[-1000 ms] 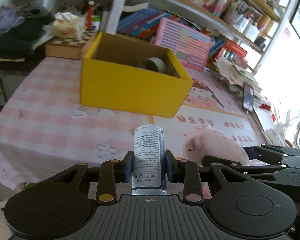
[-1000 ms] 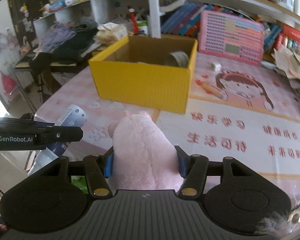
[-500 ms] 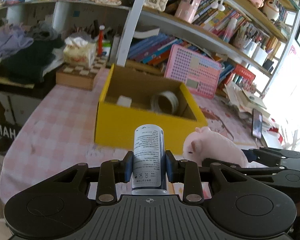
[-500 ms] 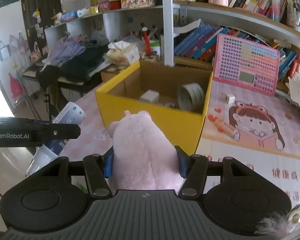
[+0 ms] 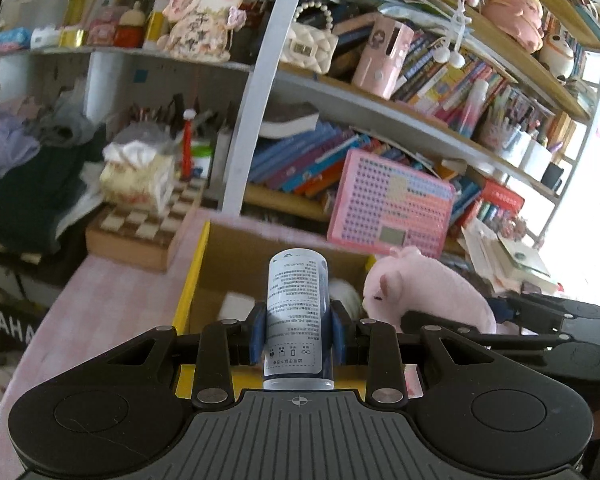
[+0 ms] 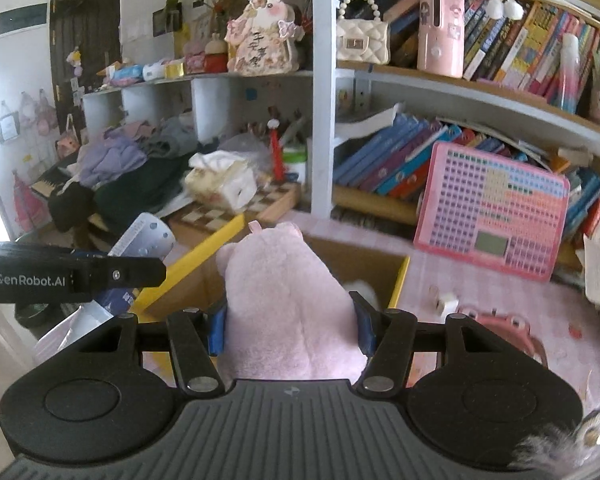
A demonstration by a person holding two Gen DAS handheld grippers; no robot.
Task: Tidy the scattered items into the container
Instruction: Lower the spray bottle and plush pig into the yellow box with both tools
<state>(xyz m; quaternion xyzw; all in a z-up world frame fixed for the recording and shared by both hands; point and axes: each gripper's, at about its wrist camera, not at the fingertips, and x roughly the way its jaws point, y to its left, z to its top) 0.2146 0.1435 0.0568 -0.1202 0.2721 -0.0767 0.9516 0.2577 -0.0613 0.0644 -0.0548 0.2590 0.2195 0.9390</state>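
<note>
Two loads in hand right now: my left gripper (image 5: 298,334) has its jaws clamped narrow on a white spray can (image 5: 298,312), standing upright between the pads, and my right gripper (image 6: 290,326) is squeezing a pink plush pig (image 6: 288,304). Both hang over the near edge of the yellow box (image 5: 190,296), side by side. Box sits on the pink checked worktop (image 5: 116,300), bookshelf (image 6: 480,92) behind it.
</note>
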